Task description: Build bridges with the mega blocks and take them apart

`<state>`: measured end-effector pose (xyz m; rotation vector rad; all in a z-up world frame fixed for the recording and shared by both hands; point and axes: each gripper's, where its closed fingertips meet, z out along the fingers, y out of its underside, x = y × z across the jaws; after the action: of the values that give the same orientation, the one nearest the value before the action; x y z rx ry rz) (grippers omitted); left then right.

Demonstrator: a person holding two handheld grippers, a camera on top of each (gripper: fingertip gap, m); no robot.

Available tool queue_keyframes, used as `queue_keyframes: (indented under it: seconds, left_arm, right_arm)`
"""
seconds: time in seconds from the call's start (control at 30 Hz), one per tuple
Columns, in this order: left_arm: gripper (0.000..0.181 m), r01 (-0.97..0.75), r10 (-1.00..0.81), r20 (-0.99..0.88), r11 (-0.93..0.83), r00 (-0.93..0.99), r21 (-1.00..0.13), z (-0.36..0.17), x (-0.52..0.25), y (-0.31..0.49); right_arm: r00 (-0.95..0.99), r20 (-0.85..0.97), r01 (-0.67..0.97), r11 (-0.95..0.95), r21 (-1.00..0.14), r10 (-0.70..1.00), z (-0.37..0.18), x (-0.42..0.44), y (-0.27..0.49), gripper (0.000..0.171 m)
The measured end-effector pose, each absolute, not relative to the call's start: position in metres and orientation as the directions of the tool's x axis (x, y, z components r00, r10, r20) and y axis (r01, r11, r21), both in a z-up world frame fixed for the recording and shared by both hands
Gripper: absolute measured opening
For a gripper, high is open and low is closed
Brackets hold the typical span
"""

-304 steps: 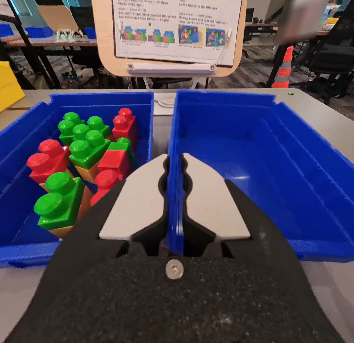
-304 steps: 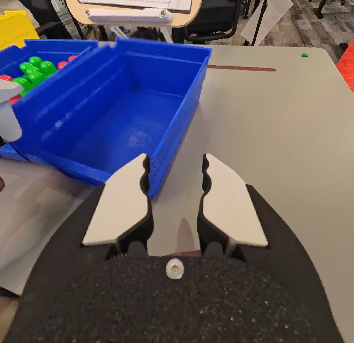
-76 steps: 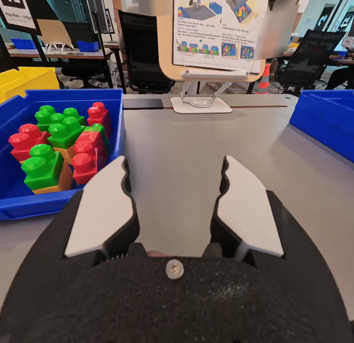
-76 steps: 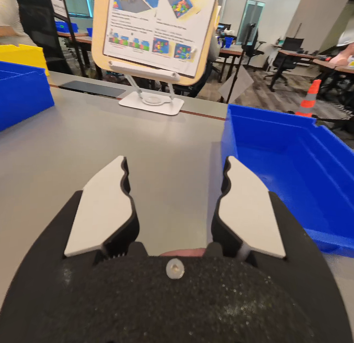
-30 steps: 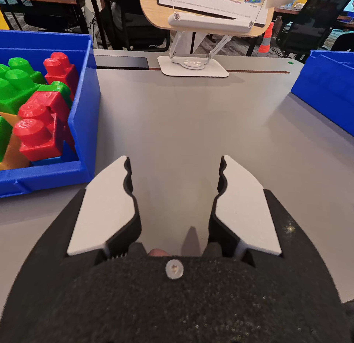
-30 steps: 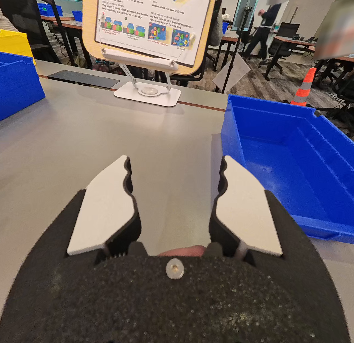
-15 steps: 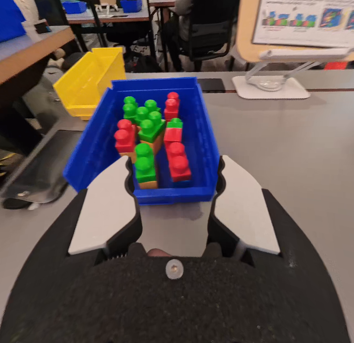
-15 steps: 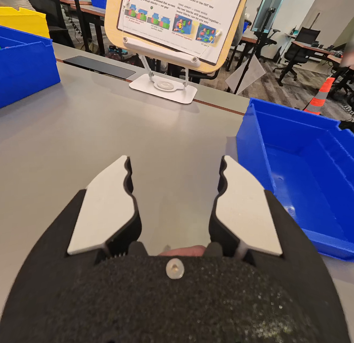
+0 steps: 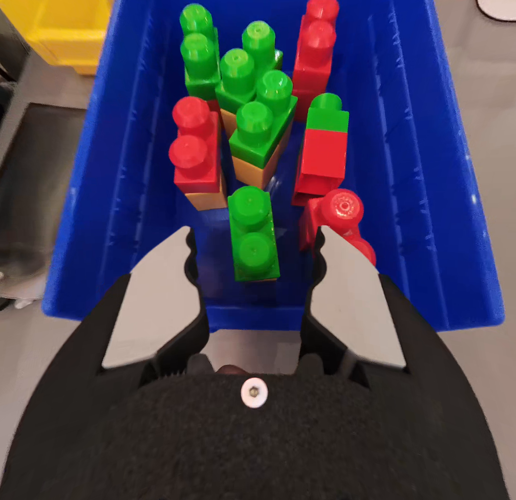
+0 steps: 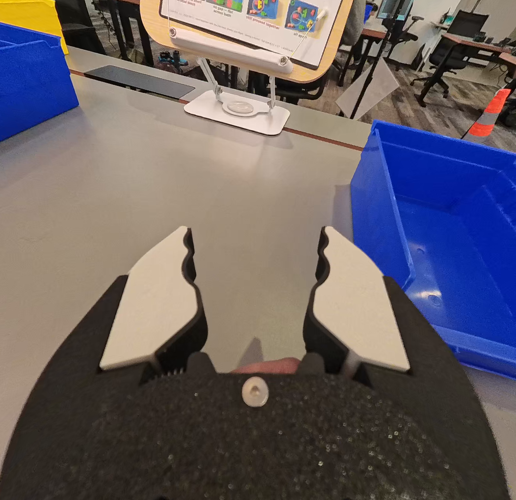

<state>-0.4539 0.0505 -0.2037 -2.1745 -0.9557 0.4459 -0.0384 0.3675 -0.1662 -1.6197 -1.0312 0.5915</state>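
Observation:
A blue bin (image 9: 413, 157) holds several green and red mega blocks, some stacked on orange ones. My left gripper (image 9: 255, 230) is open above the bin's near end. A green two-stud block (image 9: 253, 235) stands between its fingers without touching them. A red block (image 9: 339, 216) lies tilted by the right fingertip. My right gripper (image 10: 255, 230) is open and empty over the bare grey table (image 10: 167, 196). An empty blue bin (image 10: 452, 235) sits to its right. A corner of the block bin also shows in the right wrist view (image 10: 30, 79) at far left.
A wooden instruction board on a white stand (image 10: 237, 110) is at the table's far edge. A yellow bin (image 9: 69, 26) lies beyond the block bin's left side. Chairs, desks and an orange cone (image 10: 488, 115) are on the floor behind.
My left gripper has swung left from the bare table and moved in over the block bin, looking down on the blocks. My right gripper has shifted slightly toward the table; both stayed open.

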Motion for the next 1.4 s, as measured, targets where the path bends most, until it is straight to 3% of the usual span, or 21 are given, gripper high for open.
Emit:
queue_keyframes:
  seconds: [0.33, 0.67, 1.07, 1.4]
  left_arm:
    - [0.075, 0.587, 0.776, -0.026, -0.499, 0.631, -0.637, -0.227, -0.464, 0.048]
    - [0.036, 0.635, 0.750, -0.018, -0.573, 0.662, -0.518, -0.234, -0.455, 0.053]
    - [0.036, 0.599, 0.732, -0.068, -0.603, 0.677, -0.527, -0.232, -0.460, 0.052]
    - [0.036, 0.448, 0.653, -0.090, -0.607, 0.752, -0.656, -0.161, -0.442, 0.066]
  right_arm:
    - [0.490, 0.104, 0.322, -0.069, -0.944, 0.865, -0.172, -0.039, 0.370, 0.084]
    - [0.478, 0.083, 0.311, -0.080, -0.947, 0.874, -0.169, -0.038, 0.369, 0.082]
    - [0.476, 0.076, 0.309, -0.085, -0.947, 0.876, -0.169, -0.036, 0.370, 0.078]
    - [0.470, 0.096, 0.307, -0.061, -0.950, 0.878, -0.163, -0.036, 0.368, 0.075]
